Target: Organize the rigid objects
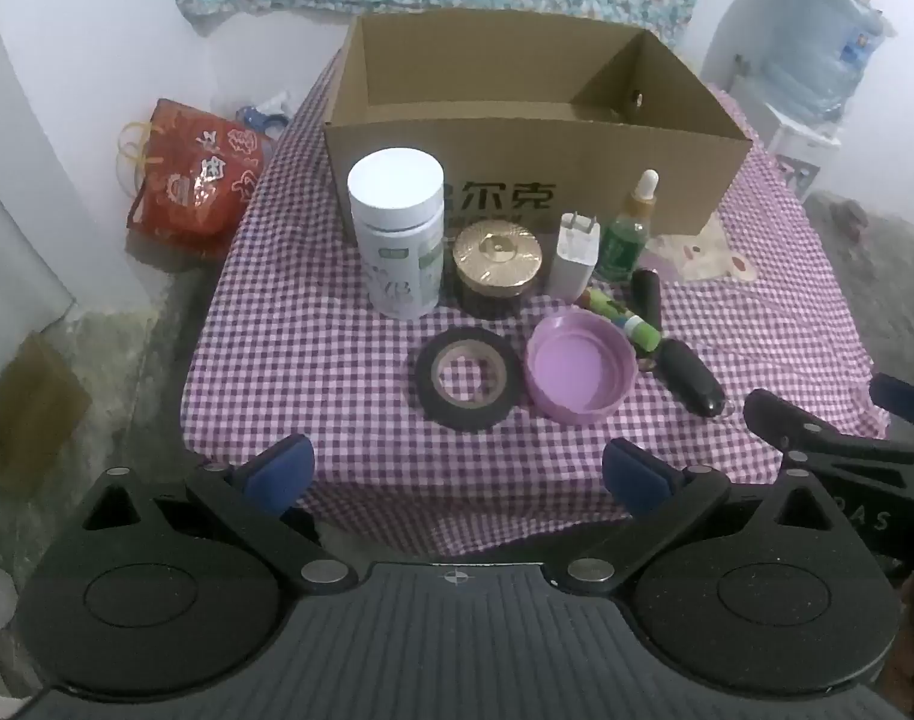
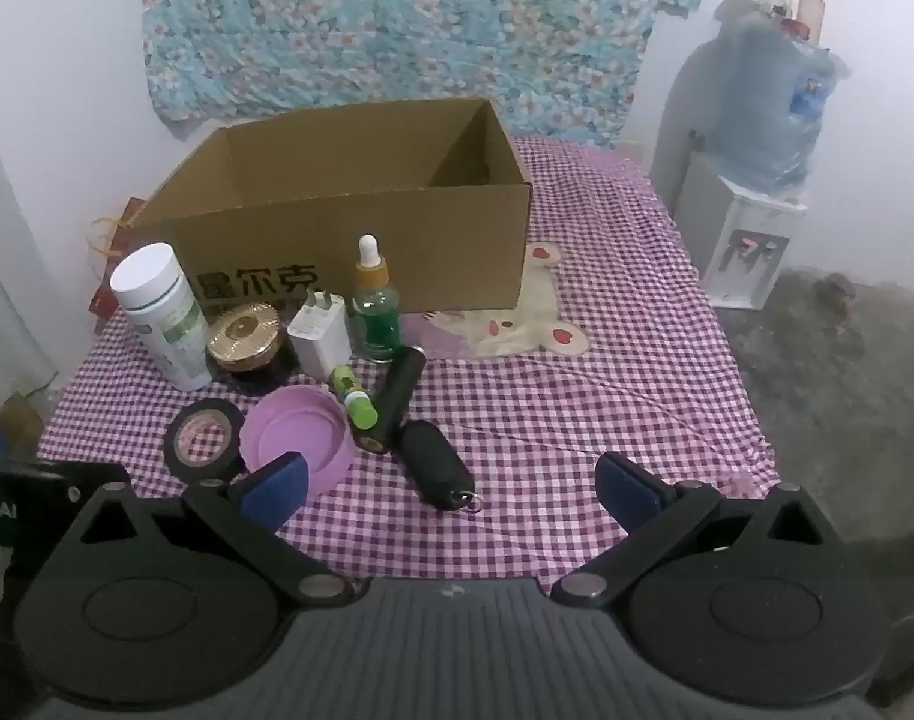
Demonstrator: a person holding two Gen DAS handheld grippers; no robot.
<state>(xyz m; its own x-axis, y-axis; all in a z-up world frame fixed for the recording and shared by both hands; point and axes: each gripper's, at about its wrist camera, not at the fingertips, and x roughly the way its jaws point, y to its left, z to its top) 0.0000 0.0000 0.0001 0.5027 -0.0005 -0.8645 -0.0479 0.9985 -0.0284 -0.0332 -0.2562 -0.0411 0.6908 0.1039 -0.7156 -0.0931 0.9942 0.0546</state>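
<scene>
Left wrist view: nothing yet packed, as far as visible. Cardboard box [image 1: 535, 180] open and seemingly bare inside, though floor mostly hidden behind front wall. All items ranged just in front of box: white bottle [image 1: 396, 234] upright at box's left front corner; gold-lidded jar [image 1: 496, 267] beside it; white charger [image 1: 574, 255] standing, prongs up; green dropper bottle [image 1: 625, 234] upright, tip skyward. Farther from box, black tape roll [image 1: 466, 384] lying flat and purple lid [image 1: 580, 369] hollow side up. Left gripper [image 1: 457, 477] spread wide, holding nothing, short of tape roll.

Right wrist view: same cluster before box [image 2: 360, 240], every piece judged still to be moved. Glue stick [image 2: 356, 399] lying down, long axis running from box toward camera. Black cylinder [image 2: 399, 399] on its side, likewise running away from box, slightly slanted. Black key case [image 2: 435, 462] nearest camera, ring end pointing away from box. Right gripper [image 2: 450, 489] agape, empty, hovering near key case.
</scene>
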